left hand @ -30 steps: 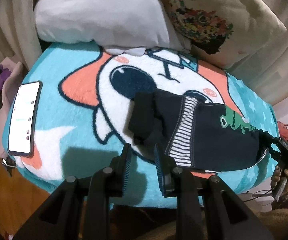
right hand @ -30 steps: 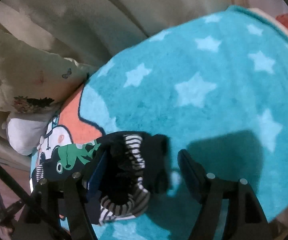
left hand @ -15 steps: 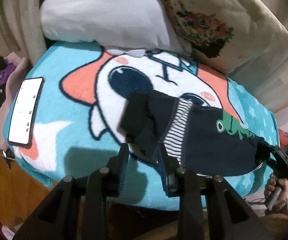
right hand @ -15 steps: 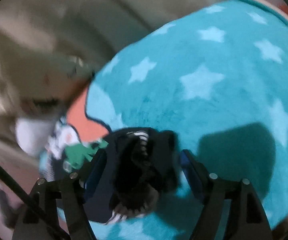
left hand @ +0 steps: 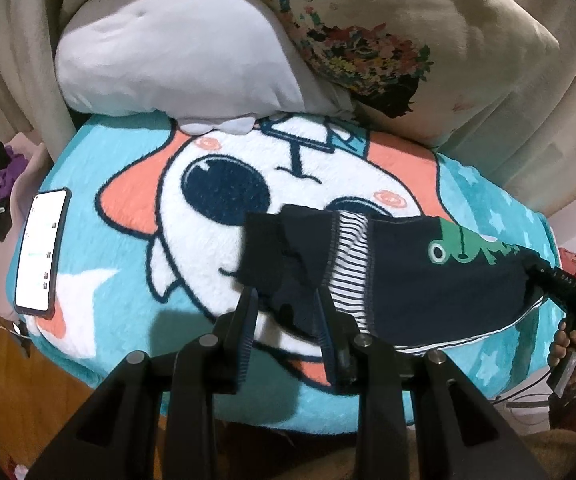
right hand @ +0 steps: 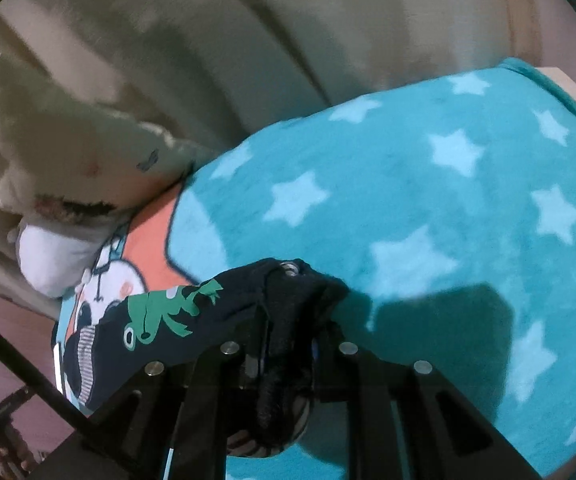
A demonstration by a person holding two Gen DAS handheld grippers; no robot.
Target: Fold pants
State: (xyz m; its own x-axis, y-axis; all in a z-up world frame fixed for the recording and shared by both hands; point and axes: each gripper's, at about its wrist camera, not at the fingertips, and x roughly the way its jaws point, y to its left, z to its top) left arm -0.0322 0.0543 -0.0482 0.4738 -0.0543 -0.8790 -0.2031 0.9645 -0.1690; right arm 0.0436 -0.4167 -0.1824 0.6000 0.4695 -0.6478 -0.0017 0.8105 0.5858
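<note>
Small navy pants with a green dinosaur print and striped lining lie on a teal cartoon blanket. In the left wrist view my left gripper is open, its jaws on either side of the pants' left cuff edge. My right gripper is shut on the pants' right end; dark fabric bunches between its jaws. It also shows at the far right of the left wrist view, held by a hand.
A phone lies on the blanket's left edge. A grey plush pillow and a floral cushion sit at the back. Curtains hang behind. The starred blanket part stretches right of the pants.
My right gripper has closed on the pants' right end. My left gripper moved forward so the cuff sits between its open jaws.
</note>
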